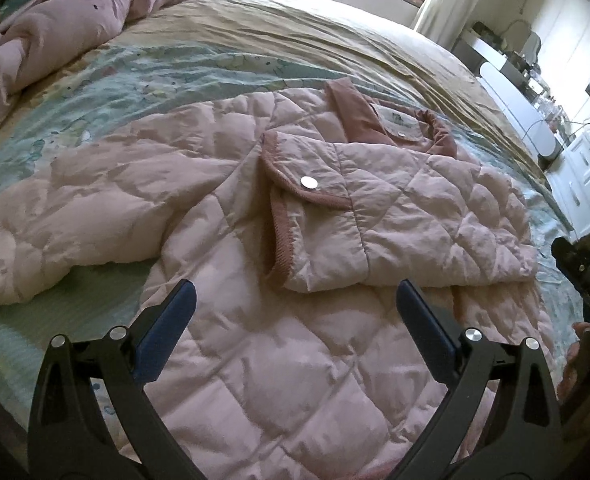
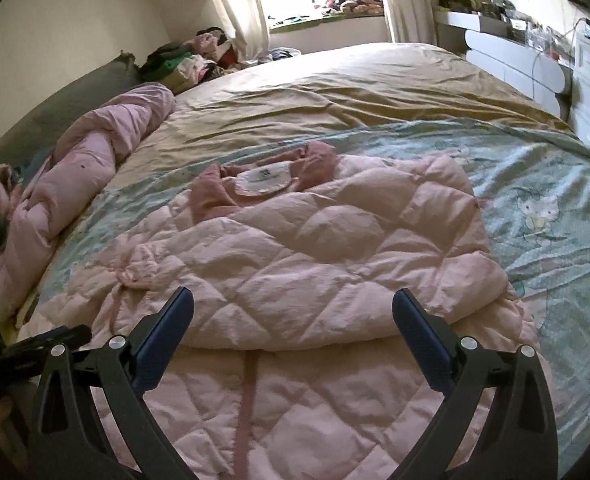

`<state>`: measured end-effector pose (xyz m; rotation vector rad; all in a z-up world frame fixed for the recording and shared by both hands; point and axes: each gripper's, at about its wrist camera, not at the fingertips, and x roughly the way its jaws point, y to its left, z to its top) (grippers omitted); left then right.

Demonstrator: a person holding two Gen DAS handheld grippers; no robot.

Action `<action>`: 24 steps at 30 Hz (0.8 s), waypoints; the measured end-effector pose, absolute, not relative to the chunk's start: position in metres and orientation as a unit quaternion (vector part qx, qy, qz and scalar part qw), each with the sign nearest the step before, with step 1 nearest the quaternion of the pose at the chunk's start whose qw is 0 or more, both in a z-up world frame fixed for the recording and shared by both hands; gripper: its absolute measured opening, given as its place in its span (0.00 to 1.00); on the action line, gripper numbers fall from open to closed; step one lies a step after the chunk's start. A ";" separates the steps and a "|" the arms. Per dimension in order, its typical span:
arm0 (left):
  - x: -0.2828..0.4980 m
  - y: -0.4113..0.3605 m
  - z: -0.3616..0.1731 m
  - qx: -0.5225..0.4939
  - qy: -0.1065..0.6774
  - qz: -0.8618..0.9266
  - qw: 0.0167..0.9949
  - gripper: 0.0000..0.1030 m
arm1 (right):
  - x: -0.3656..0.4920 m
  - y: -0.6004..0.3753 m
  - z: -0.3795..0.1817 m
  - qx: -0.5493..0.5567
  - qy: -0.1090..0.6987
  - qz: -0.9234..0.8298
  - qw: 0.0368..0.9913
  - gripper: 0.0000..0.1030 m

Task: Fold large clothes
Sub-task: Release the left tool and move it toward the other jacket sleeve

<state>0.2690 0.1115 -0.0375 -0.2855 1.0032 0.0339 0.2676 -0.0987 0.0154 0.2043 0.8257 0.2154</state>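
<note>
Both tongs, the left tongs (image 1: 295,304) and the right tongs (image 2: 293,312), hang spread wide and empty just above the pink quilted jacket (image 1: 295,208), which lies flat on the bed (image 2: 335,80) with its collar (image 2: 263,176) far from me. One side is folded across the middle, seemingly to narrow it, while the other sleeve (image 1: 55,208) sprawls out, likely next.
</note>
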 end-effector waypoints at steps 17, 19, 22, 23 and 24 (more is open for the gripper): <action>0.233 0.152 -0.010 -0.144 0.433 0.060 0.888 0.91 | 0.249 -0.034 0.049 0.072 0.381 0.157 0.908 0.96; 0.228 0.158 -0.008 -0.145 0.429 0.068 0.889 0.91 | 0.247 -0.025 0.053 0.067 0.379 0.164 0.908 0.96; 0.220 0.166 -0.005 -0.143 0.420 0.081 0.893 0.91 | 0.243 -0.011 0.057 0.059 0.376 0.175 0.908 0.96; 0.217 0.170 -0.005 -0.143 0.418 0.085 0.893 0.91 | 0.241 -0.006 0.058 0.056 0.375 0.179 0.908 0.96; 0.215 0.174 -0.005 -0.145 0.416 0.088 0.893 0.91 | 0.240 -0.002 0.059 0.053 0.375 0.181 0.908 0.96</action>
